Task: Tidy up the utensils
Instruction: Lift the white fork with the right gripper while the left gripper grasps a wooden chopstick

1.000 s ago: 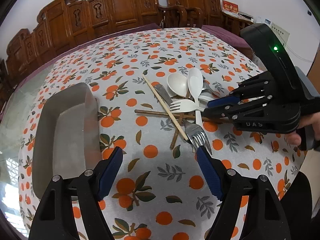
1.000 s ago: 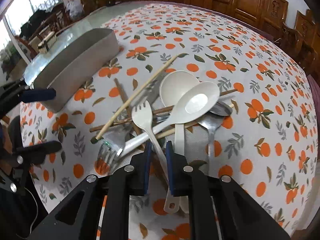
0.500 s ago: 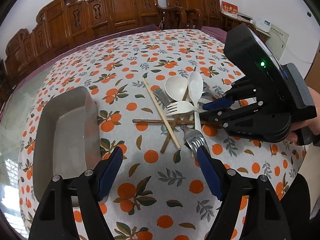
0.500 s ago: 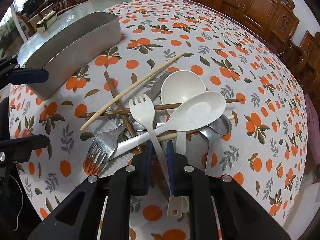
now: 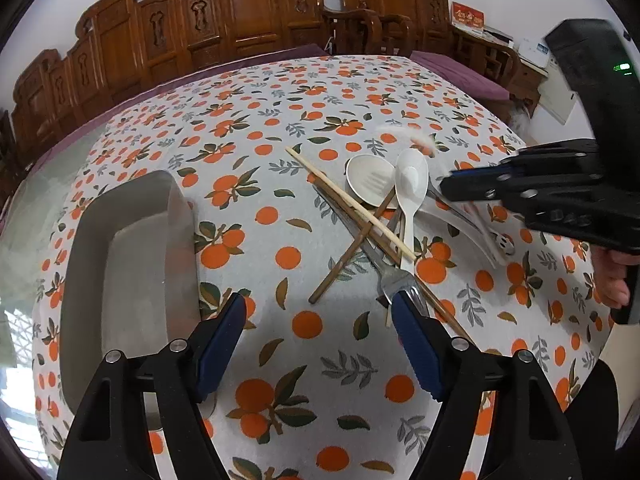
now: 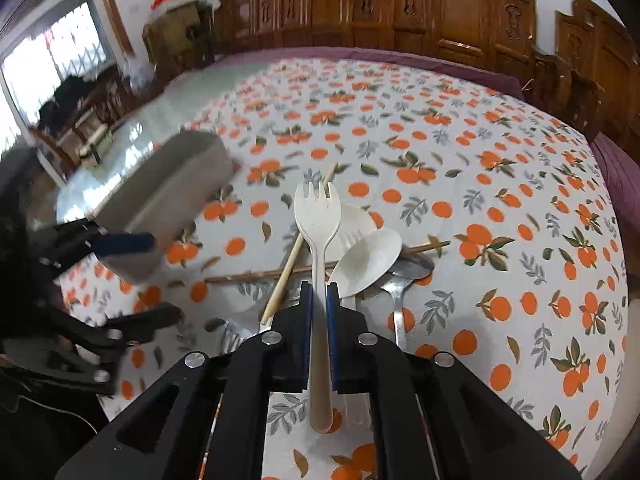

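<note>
My right gripper is shut on the handle of a white plastic fork and holds it lifted above the utensil pile. The pile holds white spoons, a metal fork, a metal spoon and chopsticks. My left gripper is open and empty, low over the tablecloth just in front of the pile. The grey rectangular tray lies left of it; it also shows in the right wrist view. The right gripper shows in the left wrist view, blurred.
The round table has an orange-print cloth. Carved wooden chairs ring the far side. A bare glass strip of the table lies beyond the tray on the left. A window and furniture stand past it.
My right gripper has lifted the white fork up out of the pile and tilted upward. The pile has shifted slightly. My left gripper stays open and has drawn back a little.
</note>
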`<action>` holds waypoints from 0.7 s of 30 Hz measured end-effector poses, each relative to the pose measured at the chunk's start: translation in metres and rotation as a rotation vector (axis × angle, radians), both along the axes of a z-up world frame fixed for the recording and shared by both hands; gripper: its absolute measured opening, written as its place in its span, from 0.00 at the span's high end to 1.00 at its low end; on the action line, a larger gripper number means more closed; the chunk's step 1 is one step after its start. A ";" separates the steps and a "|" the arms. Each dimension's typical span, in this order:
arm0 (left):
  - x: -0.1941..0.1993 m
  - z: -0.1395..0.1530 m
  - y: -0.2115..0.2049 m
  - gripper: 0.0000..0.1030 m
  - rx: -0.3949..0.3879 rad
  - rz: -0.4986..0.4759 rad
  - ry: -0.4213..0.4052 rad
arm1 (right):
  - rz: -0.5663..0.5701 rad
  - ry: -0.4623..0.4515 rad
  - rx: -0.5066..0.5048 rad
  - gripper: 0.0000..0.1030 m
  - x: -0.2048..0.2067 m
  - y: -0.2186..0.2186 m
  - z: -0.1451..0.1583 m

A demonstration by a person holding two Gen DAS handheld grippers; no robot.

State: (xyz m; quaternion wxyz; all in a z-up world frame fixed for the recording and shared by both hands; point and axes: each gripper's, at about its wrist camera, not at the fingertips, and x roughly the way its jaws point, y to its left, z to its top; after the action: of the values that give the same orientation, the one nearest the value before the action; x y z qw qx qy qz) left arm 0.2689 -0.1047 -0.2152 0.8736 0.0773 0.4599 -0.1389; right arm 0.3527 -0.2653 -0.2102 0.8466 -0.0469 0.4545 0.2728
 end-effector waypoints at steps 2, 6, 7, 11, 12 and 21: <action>0.004 -0.002 -0.003 0.32 -0.004 0.002 0.007 | -0.015 -0.019 0.015 0.92 -0.004 -0.004 0.008; 0.016 -0.006 -0.015 0.33 -0.005 0.010 0.015 | -0.075 -0.040 0.039 0.92 -0.011 -0.018 0.016; 0.020 -0.006 -0.018 0.33 -0.008 0.011 0.017 | -0.088 -0.043 0.043 0.91 -0.013 -0.022 0.016; 0.036 -0.009 -0.032 0.41 -0.010 0.011 0.029 | -0.130 -0.049 0.032 0.91 -0.025 -0.037 0.012; 0.041 -0.011 -0.037 0.44 -0.019 0.009 0.039 | -0.137 -0.046 0.036 0.91 -0.027 -0.040 0.010; 0.056 -0.025 -0.063 0.64 -0.038 0.043 0.108 | -0.155 -0.041 0.037 0.91 -0.042 -0.053 0.001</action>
State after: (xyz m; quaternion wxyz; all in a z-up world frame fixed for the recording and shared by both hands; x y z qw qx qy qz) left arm 0.3254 -0.1674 -0.2399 0.8517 0.0431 0.5051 -0.1326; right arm 0.3105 -0.3188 -0.2092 0.8751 -0.0013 0.4342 0.2136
